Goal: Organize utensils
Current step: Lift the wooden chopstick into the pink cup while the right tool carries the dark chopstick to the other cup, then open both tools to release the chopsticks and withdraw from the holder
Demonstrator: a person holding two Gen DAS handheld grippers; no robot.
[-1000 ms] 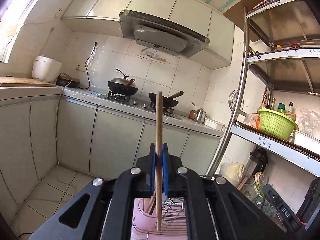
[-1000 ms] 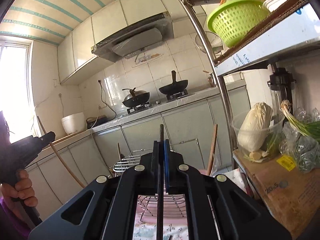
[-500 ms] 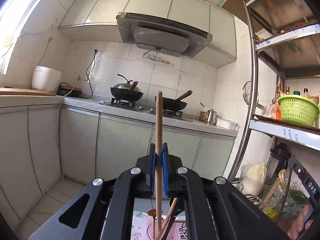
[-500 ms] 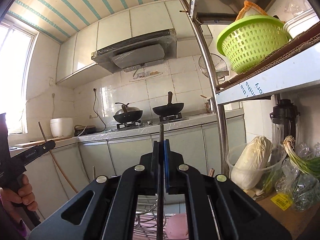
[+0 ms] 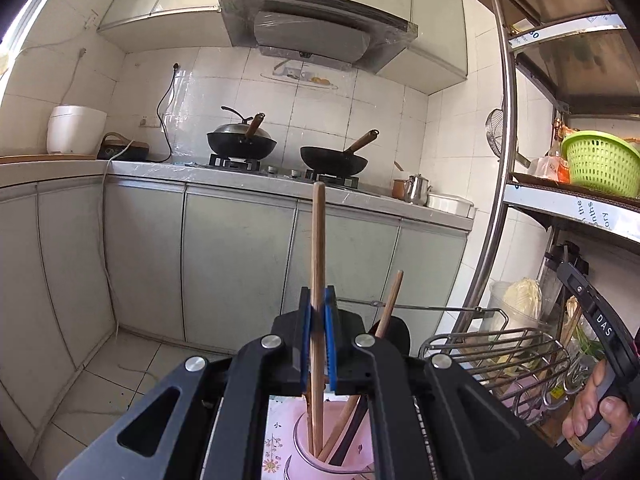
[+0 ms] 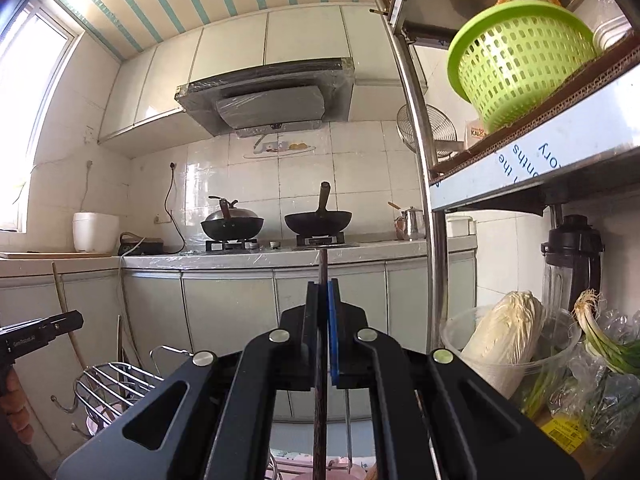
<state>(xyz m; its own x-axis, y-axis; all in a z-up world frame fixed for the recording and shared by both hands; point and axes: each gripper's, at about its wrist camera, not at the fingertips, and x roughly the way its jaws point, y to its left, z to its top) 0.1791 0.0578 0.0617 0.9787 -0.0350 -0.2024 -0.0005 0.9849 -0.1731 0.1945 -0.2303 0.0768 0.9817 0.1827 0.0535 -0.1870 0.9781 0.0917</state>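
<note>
Wooden utensil (image 5: 318, 248): a long, pale-brown stick stands upright between the jaws of the left gripper (image 5: 316, 336); its top rises well above them, and its lower end reaches down into the pink holder (image 5: 320, 452) directly below.
Left jaws: narrow, clamped on the stick's middle with the blue pads (image 5: 305, 336) pressing on both sides.
Pink holder: sits under the left jaws on a flowered cloth; a second wooden handle (image 5: 390, 304) leans in it to the right of the jaws, together with a dark one.
Dark utensil (image 6: 322, 320): a thin, dark-brown rod, upright in the right gripper (image 6: 323, 336), its top just above the jaws and its lower end running out of view below.
Right jaws: narrow, pinching the dark rod near its upper end.
Handling: both pieces look light, stiff and smooth; a mid-shaft hold probably keeps them from swinging, while too light a pinch could let a round shaft slide down.
Where to hold: likely the bare shaft above the holder's rim, so the tip can drop in freely.
Wire rack (image 5: 496, 352): right of the left jaws, beside the holder; from the right wrist it lies low and left.
Farther out: two woks (image 5: 334, 158) on the stove beyond, and a green basket (image 6: 520, 64) on the steel shelf up right.
</note>
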